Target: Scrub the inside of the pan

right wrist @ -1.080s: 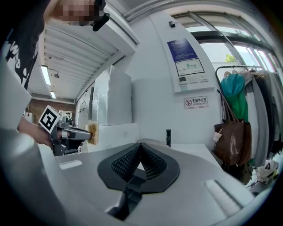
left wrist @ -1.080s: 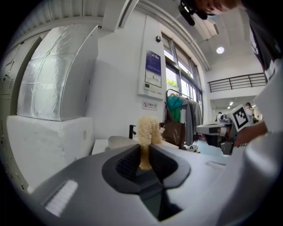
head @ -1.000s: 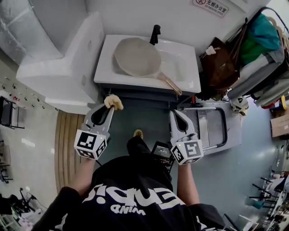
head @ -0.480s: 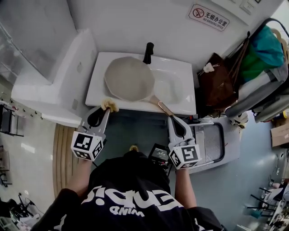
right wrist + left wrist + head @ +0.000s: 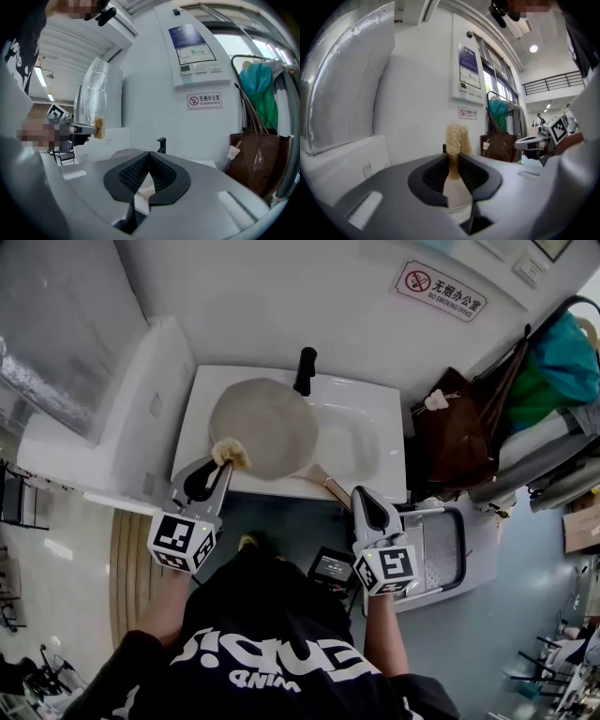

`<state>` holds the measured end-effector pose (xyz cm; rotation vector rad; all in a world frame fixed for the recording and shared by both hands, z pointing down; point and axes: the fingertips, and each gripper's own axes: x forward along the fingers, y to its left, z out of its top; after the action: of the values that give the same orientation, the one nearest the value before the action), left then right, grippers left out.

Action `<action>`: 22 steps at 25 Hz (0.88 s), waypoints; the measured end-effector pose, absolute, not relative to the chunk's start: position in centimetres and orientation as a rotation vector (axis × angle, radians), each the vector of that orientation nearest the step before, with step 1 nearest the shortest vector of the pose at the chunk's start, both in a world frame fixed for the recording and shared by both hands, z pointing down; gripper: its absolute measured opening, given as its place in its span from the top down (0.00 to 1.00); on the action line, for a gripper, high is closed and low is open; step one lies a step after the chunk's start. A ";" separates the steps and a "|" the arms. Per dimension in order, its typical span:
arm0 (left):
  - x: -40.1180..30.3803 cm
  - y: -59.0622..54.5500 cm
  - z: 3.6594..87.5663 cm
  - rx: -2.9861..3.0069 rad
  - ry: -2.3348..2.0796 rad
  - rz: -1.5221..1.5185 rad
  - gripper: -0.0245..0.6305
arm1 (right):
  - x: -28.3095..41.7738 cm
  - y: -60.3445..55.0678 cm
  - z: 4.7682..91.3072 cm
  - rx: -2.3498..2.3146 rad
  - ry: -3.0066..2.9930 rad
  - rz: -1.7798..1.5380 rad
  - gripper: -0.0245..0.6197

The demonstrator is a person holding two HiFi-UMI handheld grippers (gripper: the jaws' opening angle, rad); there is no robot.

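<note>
Left claw (image 5: 223,469) grips scrubber (image 5: 232,453) near the pan (image 5: 272,427).

Right hand-held gripper (image 5: 149,153): lower centre of the frame, jaws pressed together with nothing between them.
Left hand-held gripper (image 5: 90,127): left of centre, pointing right, with a tan scrubber (image 5: 100,127) clamped at its tip.
Pan (image 5: 119,152): a pale rounded edge just left of the jaw tips, mostly hidden.
Faucet (image 5: 161,144): black and upright, just above the jaw tips.
Sink (image 5: 199,164): white rim, right of the faucet.
Sign (image 5: 205,100): no-smoking notice on the white wall, right of centre.
Bag (image 5: 255,161): brown, at the right edge, with a teal garment (image 5: 258,82) hanging above it.
</note>
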<state>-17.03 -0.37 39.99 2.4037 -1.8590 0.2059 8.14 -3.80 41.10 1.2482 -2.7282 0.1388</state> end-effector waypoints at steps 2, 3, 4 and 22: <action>-17.6 -1.4 40.0 2.414 -1.844 0.211 0.88 | 7.5 -4.4 41.1 1.252 -2.728 0.138 0.95; -17.8 -2.0 40.1 2.421 -1.832 0.216 0.88 | 7.2 -4.6 41.1 1.259 -2.728 0.136 0.95; -18.0 -2.5 40.2 2.431 -1.817 0.222 0.88 | 6.8 -4.9 41.1 1.265 -2.726 0.136 0.95; -18.4 -9.2 41.5 2.577 -1.554 0.272 0.88 | 5.5 -7.7 42.7 1.273 -2.585 0.109 0.90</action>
<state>-18.39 -9.18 41.50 2.5772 -1.5543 0.2720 5.53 -7.67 42.73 1.2732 -2.5846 0.1091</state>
